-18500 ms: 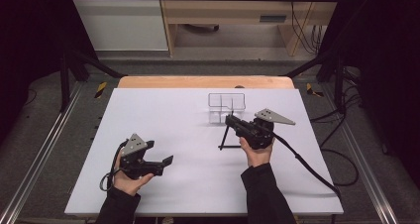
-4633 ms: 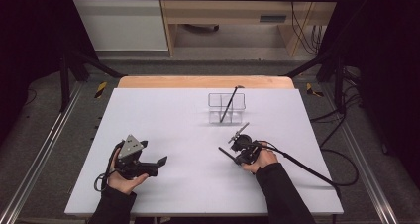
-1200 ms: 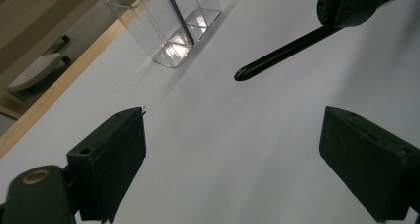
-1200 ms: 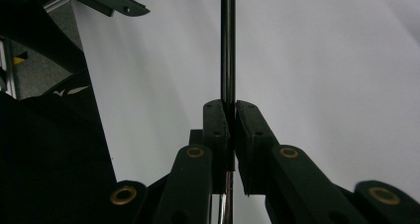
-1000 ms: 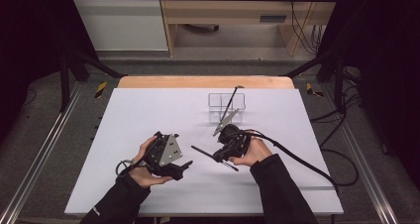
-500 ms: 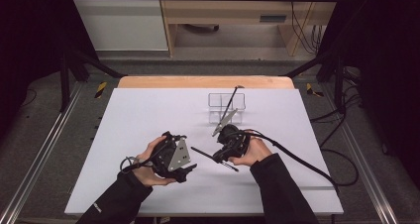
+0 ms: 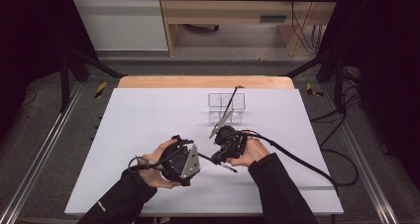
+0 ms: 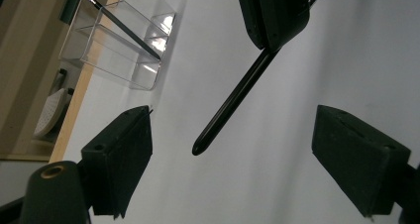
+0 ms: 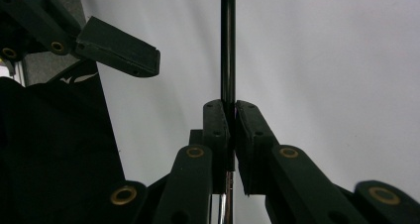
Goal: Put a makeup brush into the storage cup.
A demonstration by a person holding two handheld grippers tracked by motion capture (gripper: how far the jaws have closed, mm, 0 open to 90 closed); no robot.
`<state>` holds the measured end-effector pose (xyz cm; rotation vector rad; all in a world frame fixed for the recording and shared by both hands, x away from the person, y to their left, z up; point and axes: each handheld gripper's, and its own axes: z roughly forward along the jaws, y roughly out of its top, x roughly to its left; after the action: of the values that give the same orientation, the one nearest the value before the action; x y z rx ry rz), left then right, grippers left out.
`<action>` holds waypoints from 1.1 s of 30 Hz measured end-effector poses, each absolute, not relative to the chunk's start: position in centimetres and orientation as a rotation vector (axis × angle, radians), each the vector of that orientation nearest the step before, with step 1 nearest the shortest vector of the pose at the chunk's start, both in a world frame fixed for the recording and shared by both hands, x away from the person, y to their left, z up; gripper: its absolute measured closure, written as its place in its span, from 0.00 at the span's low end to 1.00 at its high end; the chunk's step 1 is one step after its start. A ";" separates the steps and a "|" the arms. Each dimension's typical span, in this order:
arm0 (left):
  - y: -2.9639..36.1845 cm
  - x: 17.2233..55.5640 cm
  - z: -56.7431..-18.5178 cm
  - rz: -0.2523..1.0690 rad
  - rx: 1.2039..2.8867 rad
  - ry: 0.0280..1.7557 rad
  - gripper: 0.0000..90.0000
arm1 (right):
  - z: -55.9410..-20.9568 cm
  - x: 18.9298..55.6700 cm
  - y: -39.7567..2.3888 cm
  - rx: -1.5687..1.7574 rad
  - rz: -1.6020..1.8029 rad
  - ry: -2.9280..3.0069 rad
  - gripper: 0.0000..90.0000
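**Gripping a pen between two grippers over the white table**

Pinching a slim black pen (image 9: 227, 45), the right gripper (image 9: 231, 116) has its two black jaws pressed together on the shaft, which runs straight up from between them in the right gripper view. In the left gripper view the same pen (image 8: 233, 102) slants down from the right gripper's jaws, and its rounded free end hangs in the gap between the left gripper's own jaws. Those jaws stand wide apart, one on each side of the pen tip, touching neither it nor each other.

In the high view the left gripper (image 7: 195, 157) sits just left of the right gripper (image 7: 218, 157), near the table's near-middle, with the pen (image 7: 225, 166) lying on a slant between them. A hand holds each gripper, dark sleeves coming in from the near edge, and a black cable (image 7: 297, 159) trails off to the right from the right gripper.

Farther off, toward the far edge of the white table (image 7: 138, 120), stands a clear plastic compartmented holder (image 7: 226, 107). A second thin dark stick (image 7: 233, 97) leans in it, tilted, its top end rising above the rim.
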<state>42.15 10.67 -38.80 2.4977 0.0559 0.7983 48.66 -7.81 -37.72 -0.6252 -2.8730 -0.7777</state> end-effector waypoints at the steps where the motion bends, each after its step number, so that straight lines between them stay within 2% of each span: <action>1: 10.6 42.1 -38.8 0.802 2.500 0.050 0.18 | -37.7 48.7 -7.8 -0.625 -0.775 -2.873 0.94; 22: 9.4 41.8 -39.7 0.856 2.574 -0.112 0.36 | -38.2 48.5 -7.5 -0.582 -0.757 -2.855 0.94; 33: 8.9 41.6 -39.9 0.876 2.611 -0.200 0.53 | -38.6 48.5 -7.2 -0.565 -0.744 -2.842 0.94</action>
<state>41.62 8.86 -39.93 2.6108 -0.1997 0.8760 48.48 -7.24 -38.59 -0.5653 -2.8417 -0.7438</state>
